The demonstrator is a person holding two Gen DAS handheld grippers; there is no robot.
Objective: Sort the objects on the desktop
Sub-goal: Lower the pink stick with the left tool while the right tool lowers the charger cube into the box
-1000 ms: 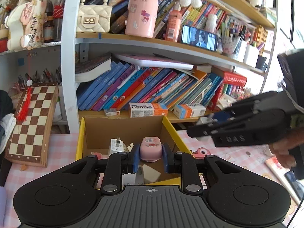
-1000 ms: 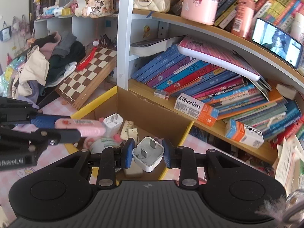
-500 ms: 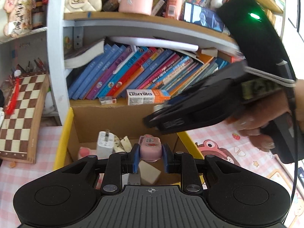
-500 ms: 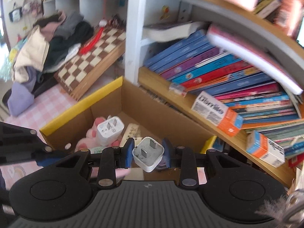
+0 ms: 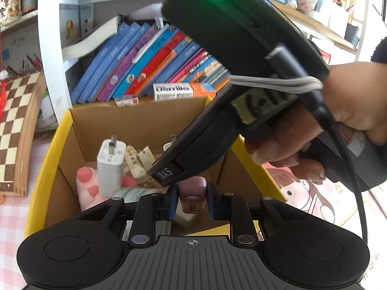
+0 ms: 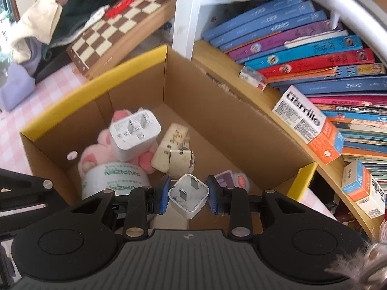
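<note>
Nearest, right gripper [image 6: 188, 198]: a small white charger cube [image 6: 188, 196] is clamped between its blue pads, prongs facing up, held over the near end of the cardboard box [image 6: 217, 111].
Left gripper [image 5: 191, 201]: a pink rounded object [image 5: 191, 193] is pinched between its pads, also held above the box opening; the right gripper's body is seen crossing just above it.
Box contents: a larger white charger [image 6: 134, 130] is propped on a pink plush toy [image 6: 92, 155], with a tape roll [image 6: 116, 178] and cream plugs [image 6: 173, 148] beside them.
Step in hand: release of both items into the box is judged to be next.
Advice: the cube should be lowered into the bare floor patch at the right before the jaws are opened, and the grippers kept apart.
Farthest: leaning books [image 6: 302, 46] on the shelf and a chessboard [image 6: 121, 26] are left alone.
</note>
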